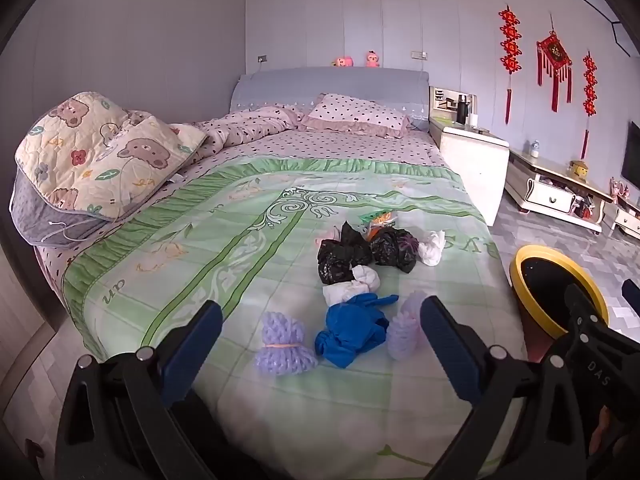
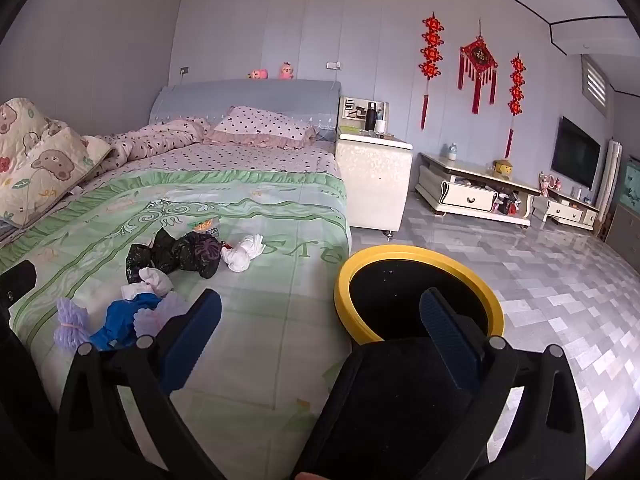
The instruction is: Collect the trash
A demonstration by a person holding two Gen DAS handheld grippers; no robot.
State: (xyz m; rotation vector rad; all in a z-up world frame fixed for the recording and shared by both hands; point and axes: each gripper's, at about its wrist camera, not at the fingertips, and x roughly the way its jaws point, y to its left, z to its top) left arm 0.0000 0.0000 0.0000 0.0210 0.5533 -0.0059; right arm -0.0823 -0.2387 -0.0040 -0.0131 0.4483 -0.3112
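Left wrist view. Left gripper spread wide, nothing between its fingers, hanging over the near end of the bed. The trash lies in a loose cluster on the green quilt, at about 12 o'clock from the gripper: a blue crumpled bag straight ahead, a lavender foam net at its 9 o'clock, a second lavender net at its 3 o'clock, partly behind the right finger. Beyond those are white wads, two black bags touching each other, another white wad and an orange-green wrapper at the far edge. The yellow-rimmed bin stands on the floor at 3 o'clock, just beside the bed's edge. The right gripper's body shows in front of it.

Right wrist view. Right gripper likewise released and empty; its right finger sits over the bin's dark mouth, its left over the quilt. The bin is at 12 to 1 o'clock, the trash cluster at 10 o'clock, with the blue bag nearest.

Judgement: nothing collected yet; the step is the first pick. Best to take the nearest piece, the blue bag, with the left gripper: come down with the fingers straddling its bulk, close on the thick crumpled middle and not a loose tail, and keep clear of the quilt so no fabric is pinched. The nets are light and may roll if nudged.
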